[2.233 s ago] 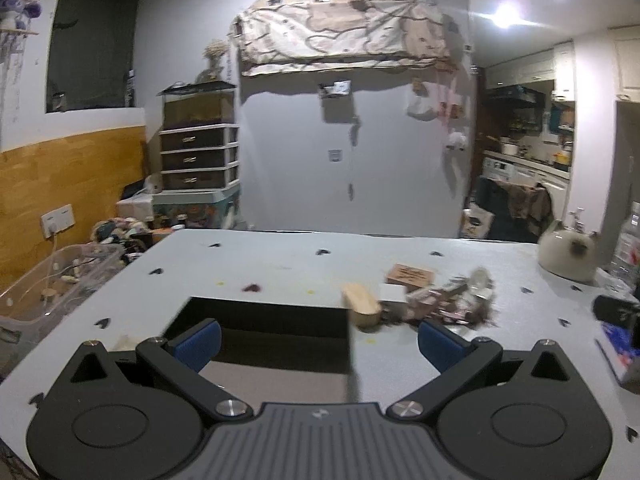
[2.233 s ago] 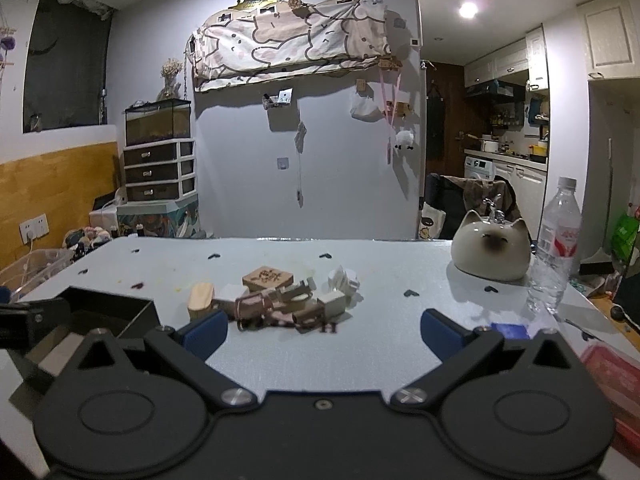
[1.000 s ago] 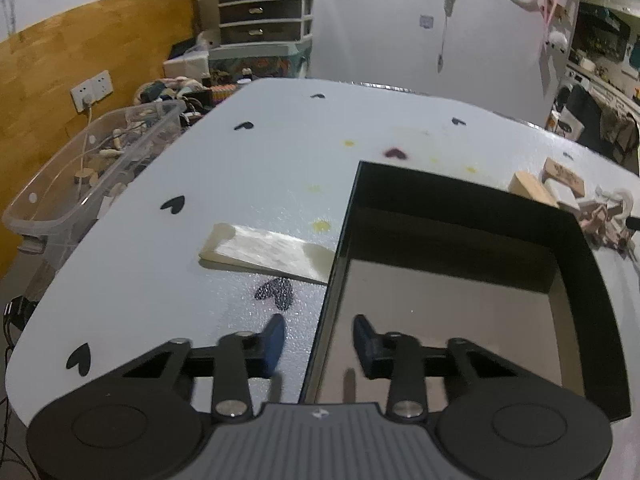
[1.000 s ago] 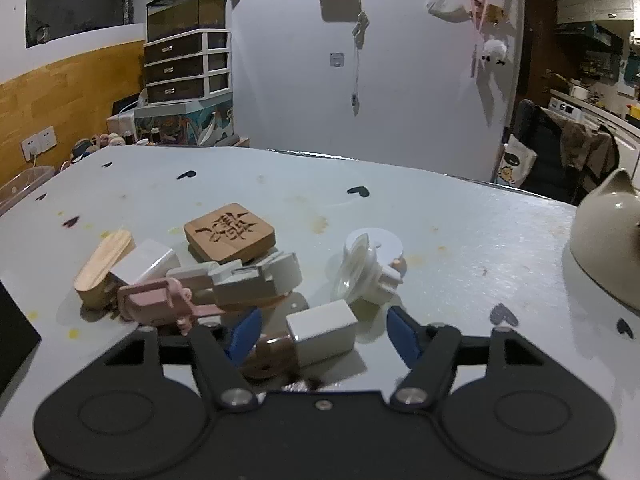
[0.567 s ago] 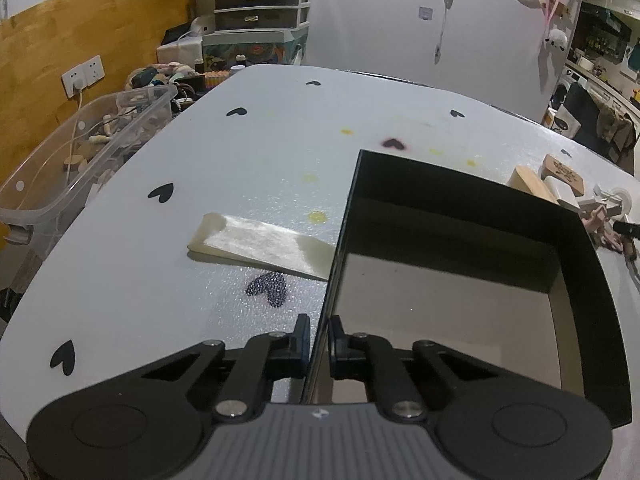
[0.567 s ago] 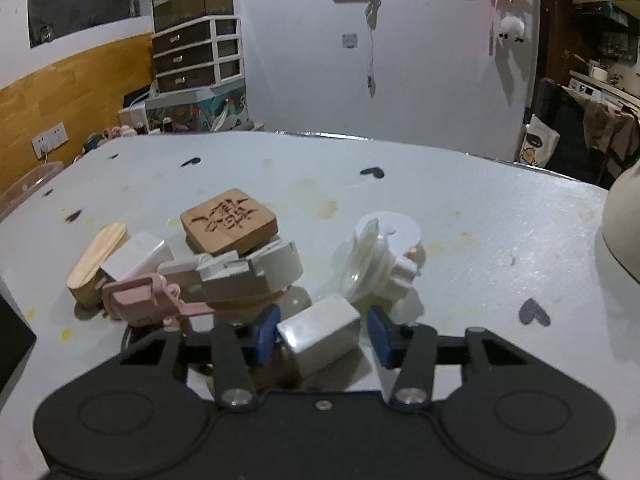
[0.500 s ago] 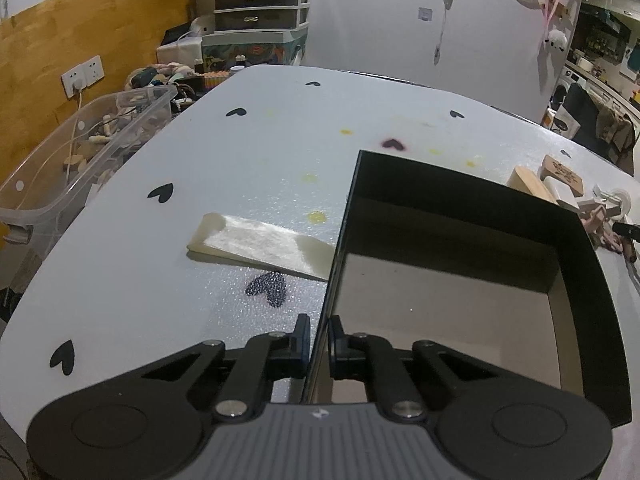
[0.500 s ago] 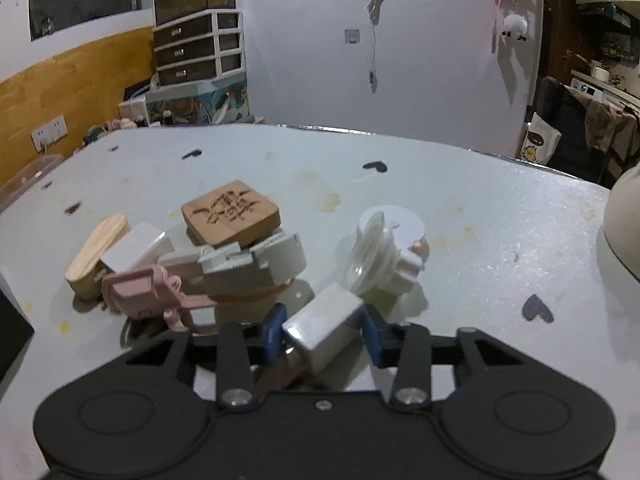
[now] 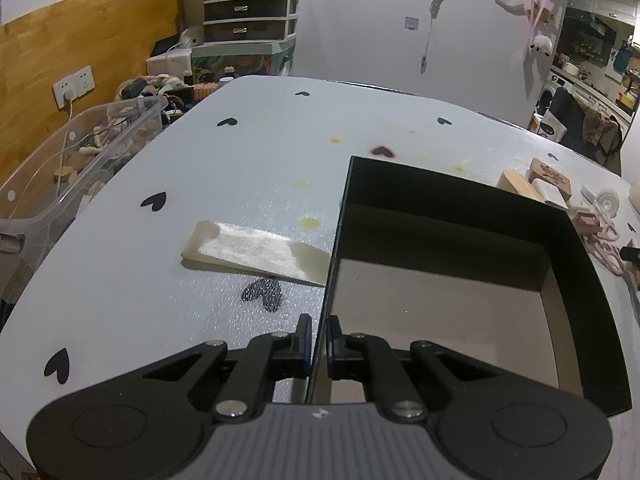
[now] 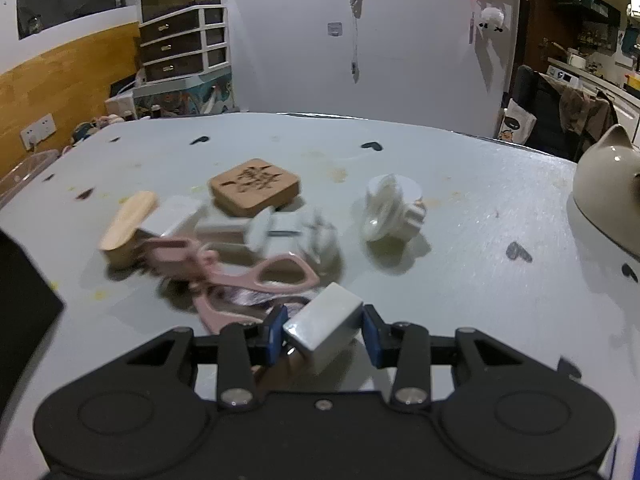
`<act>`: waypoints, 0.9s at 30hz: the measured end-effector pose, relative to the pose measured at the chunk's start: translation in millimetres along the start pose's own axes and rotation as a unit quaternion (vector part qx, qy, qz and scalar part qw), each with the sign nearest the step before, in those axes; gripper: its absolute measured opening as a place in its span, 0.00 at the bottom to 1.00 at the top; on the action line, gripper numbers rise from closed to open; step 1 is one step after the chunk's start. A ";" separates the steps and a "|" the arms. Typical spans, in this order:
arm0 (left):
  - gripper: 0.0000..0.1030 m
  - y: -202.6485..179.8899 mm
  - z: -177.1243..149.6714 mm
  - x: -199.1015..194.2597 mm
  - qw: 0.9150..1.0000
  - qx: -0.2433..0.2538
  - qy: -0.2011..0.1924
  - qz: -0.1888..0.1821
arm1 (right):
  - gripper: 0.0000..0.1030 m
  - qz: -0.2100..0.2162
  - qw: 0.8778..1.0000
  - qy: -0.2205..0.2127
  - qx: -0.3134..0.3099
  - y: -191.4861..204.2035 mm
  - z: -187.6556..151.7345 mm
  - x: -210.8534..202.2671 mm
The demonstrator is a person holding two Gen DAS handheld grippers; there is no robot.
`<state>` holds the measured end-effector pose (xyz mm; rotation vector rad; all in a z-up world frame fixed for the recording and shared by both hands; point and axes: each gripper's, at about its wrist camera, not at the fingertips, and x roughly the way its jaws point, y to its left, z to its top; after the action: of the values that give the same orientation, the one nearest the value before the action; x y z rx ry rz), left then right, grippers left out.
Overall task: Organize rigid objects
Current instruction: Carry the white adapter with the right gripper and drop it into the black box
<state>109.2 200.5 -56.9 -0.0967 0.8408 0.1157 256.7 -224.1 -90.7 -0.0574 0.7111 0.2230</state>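
The right gripper (image 10: 323,334) pinches the white block (image 10: 322,326) at six o'clock of the pile (stiff, probably light, slick-sided, so grip its flat flanks), while the left gripper (image 9: 317,346) clamps the black box (image 9: 568,264) wall.

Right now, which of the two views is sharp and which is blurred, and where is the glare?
Left wrist view: sharp; glare on the glossy pale strip beside the black box. Right wrist view: motion blur over the pile, strongest on the pink scissors; the white block in the jaws stays fairly crisp.
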 end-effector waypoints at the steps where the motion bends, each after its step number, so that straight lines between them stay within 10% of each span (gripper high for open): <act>1: 0.06 0.4 -0.3 0.0 1.000 0.001 -0.002 -0.001 | 0.40 0.001 1.000 -0.001 -0.001 4.3 -1.5 -5.1; 15: 0.06 -0.5 -3.6 -0.1 1.000 0.009 -0.018 -0.008 | 0.40 0.104 0.994 -0.016 -0.015 90.4 13.6 -65.2; 27: 0.04 -0.8 -3.5 -3.7 0.999 0.007 -0.029 -0.020 | 0.40 0.247 0.949 0.006 -0.194 256.8 62.0 -55.2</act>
<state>104.3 199.0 -56.4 -0.0958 0.7823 0.0745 198.8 24.0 -1.7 -0.2573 0.6761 0.8451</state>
